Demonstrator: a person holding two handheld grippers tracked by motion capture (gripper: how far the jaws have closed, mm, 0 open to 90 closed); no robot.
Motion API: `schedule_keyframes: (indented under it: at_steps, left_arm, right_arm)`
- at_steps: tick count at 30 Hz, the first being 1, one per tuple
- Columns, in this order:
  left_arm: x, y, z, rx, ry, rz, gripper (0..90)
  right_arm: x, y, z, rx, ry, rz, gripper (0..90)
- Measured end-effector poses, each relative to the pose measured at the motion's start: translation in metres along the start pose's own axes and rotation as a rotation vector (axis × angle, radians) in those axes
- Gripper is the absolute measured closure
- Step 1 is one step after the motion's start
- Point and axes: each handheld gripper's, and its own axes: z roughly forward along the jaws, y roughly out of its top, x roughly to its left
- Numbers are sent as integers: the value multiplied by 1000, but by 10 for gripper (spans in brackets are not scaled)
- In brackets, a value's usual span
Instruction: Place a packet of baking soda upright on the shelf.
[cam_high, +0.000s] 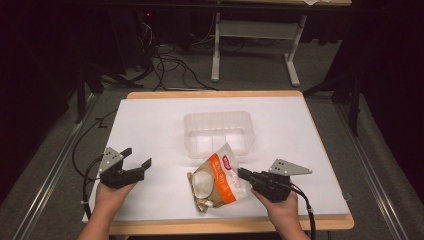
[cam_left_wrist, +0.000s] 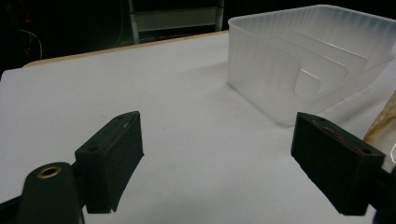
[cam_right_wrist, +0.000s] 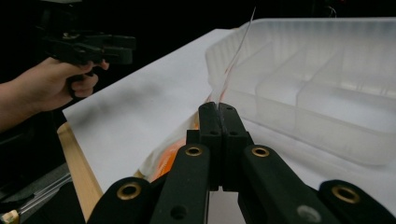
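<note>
While the left gripper (cam_high: 134, 162) hovers with jaws spread, the right gripper (cam_high: 243, 173) pinches the snack bag's (cam_high: 216, 181) edge, seemingly light, crinkly, slippery, best gripped along its sealed edge.

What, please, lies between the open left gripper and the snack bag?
Nothing: in the high view only bare white table separates the left gripper from the snack bag.

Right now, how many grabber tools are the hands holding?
2. The left gripper is open over the white table, left of the snack bag. The right gripper is pinching that bag's right edge.
</note>
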Motion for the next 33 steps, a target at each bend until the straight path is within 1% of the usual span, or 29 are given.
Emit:
schedule_keyframes:
  at_steps: [3,4,5,8,9,10,12,15,18,20,21,23,24,25,26,33]
  left_arm:
    - [1,0,0,1,1,-2,173]
    - [1,0,0,1,1,-2,173]
    - [1,0,0,1,1,-3,173]
    - [0,0,0,0,0,2,173]
    - [0,0,0,1,0,2,173]
    - [0,0,0,1,1,-1,173]
    - [1,0,0,-1,1,-2,174]
    - [0,0,0,2,2,0,174]
    - [0,0,0,1,0,0,173]
    - [0,0,0,0,1,0,174]
    - [0,0,0,0,2,0,173]
    - [1,0,0,1,2,0,173]
    - [1,0,0,1,2,-2,173]
    - [1,0,0,2,2,-1,173]
    - [1,0,1,1,2,0,173]
    - [1,0,0,0,2,0,174]
  right_arm:
    - [5,6,-6,-25,-4,-33,900]
    - [5,6,-6,-25,-4,-33,900]
    - [5,8,-10,-39,-14,-44,900]
    - [5,11,-16,-57,-29,-53,900]
    - [5,11,-16,-57,-29,-53,900]
    - [2,13,-23,-78,-39,-50,900]
    - [1,14,-26,-83,-46,-51,900]
    - [-4,17,-39,-109,-78,-51,900]
    - [-7,18,-45,-124,-90,-47,900]
    - [-10,20,-51,-139,-111,-48,900]
    - [-14,21,-56,-156,-124,-42,900]
    - [-15,22,-57,-159,-130,-41,900]
    - [-18,23,-61,-166,-147,-53,900]
    - [-18,23,-61,-166,-147,-53,900]
    - [-20,24,-64,-173,-160,-46,900]
    - [-22,25,-69,-193,-183,-51,900]
